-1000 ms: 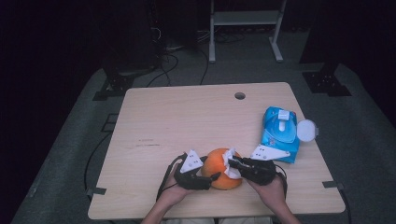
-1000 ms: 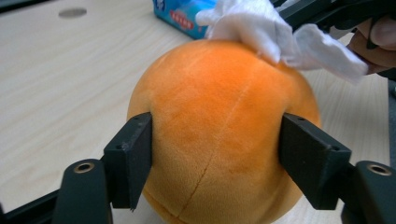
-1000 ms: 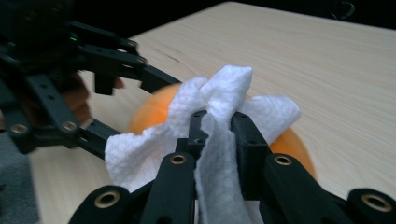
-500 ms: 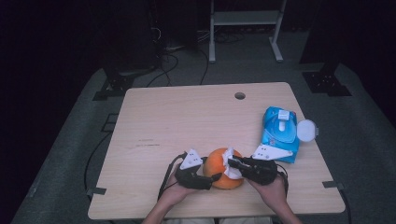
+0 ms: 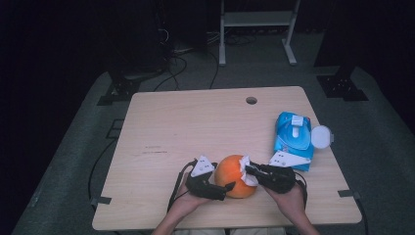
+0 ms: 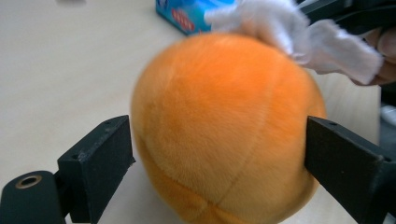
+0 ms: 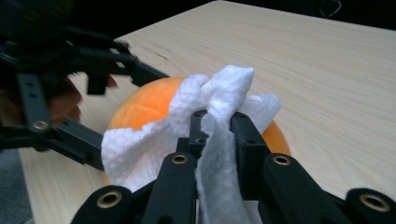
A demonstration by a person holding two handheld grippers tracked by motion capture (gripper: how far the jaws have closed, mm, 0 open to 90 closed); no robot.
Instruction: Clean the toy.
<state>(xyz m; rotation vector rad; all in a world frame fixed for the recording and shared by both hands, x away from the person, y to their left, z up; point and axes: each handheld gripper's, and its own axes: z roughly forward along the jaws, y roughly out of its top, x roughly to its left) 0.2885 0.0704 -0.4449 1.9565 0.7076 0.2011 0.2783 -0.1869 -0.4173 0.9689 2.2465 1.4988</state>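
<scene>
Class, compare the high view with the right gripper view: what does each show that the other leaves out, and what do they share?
High view: the blue wipes pack, the hole in the table and the person's right hand. Right gripper view: close up, the right gripper with its jaws shut on the white wipe, pinching a fold. Shared: the orange ball, the white wipe lying on it, and the left gripper, whose jaws have just been opening with the ball between them.

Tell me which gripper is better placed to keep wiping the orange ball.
Right. The right gripper is shut on the white wipe, which lies on the orange ball. The left gripper brackets the ball, its jaws having just opened.
</scene>
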